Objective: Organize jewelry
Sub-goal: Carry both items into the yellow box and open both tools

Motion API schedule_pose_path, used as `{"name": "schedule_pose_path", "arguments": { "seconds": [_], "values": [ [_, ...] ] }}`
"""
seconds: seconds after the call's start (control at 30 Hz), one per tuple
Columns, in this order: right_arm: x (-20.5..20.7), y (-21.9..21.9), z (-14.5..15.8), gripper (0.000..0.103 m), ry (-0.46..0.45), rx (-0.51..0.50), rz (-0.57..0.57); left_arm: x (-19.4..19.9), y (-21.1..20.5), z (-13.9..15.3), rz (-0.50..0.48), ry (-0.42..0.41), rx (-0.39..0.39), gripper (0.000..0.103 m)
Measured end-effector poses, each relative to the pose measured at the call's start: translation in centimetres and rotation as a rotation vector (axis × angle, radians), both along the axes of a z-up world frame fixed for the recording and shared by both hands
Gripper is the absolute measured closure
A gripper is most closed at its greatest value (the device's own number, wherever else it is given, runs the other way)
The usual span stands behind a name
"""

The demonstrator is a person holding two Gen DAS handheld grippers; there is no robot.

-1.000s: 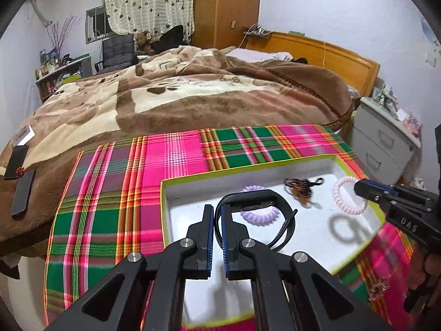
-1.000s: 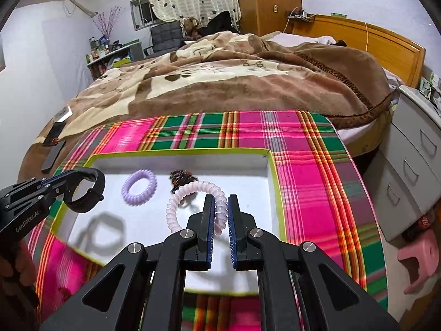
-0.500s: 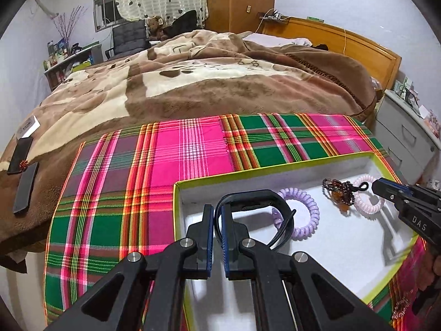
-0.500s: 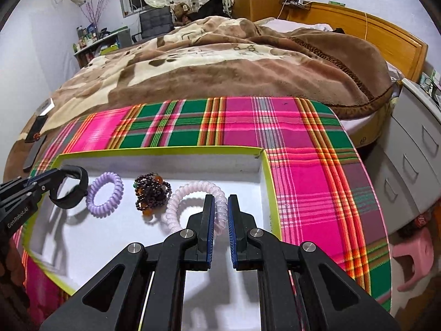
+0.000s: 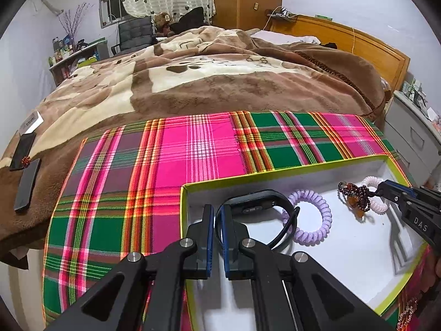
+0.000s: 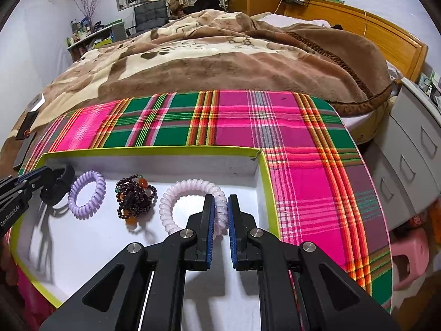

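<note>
- Trinkets are going into the white tray (image 6: 256, 165), its lime rim sitting on the plaid cloth (image 5: 193, 149) spread over the bed.
- Left tool (image 5: 217, 215) is pinching the strap of a black wristband (image 5: 256, 201), jaws nearly closed, over the tray's left end.
- Right tool (image 6: 220, 209) is clamping the pale pink coil tie (image 6: 190, 190), jaws all but shut, at the tray's right end.
- Purple coil tie (image 6: 86, 193) and dark bead bracelet (image 6: 135, 195) are lying on the tray floor between the two tools.
- Doing it well, by this reading: lowering each piece until it is resting on the tray floor, keeping clear of the beads, then opening gently so springy coil and strap are not flicking out.
</note>
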State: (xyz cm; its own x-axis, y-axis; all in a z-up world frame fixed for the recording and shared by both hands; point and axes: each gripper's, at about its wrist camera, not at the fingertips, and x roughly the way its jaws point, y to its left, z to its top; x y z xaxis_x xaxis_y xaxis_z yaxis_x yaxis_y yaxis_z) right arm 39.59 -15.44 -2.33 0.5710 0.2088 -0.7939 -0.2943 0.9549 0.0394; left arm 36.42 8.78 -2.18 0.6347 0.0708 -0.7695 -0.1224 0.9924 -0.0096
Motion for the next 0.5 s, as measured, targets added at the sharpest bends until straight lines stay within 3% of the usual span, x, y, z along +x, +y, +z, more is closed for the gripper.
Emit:
{"name": "schedule_pose_path", "arguments": {
  "seconds": [0.1,0.3,0.5],
  "values": [
    [0.1,0.2,0.0,0.092,0.006,-0.004,0.003,0.0,0.1,0.0,-0.002,-0.002,-0.006,0.098],
    [-0.5,0.1,0.3,0.074,0.006,0.011,0.011,-0.5,0.5,0.3,0.000,-0.015,-0.034,0.097],
    [-1.7,-0.5,1.5,0.073,-0.012,0.038,0.010,-2.1,0.9,1.5,-0.006,-0.060,-0.059,0.097]
  ]
}}
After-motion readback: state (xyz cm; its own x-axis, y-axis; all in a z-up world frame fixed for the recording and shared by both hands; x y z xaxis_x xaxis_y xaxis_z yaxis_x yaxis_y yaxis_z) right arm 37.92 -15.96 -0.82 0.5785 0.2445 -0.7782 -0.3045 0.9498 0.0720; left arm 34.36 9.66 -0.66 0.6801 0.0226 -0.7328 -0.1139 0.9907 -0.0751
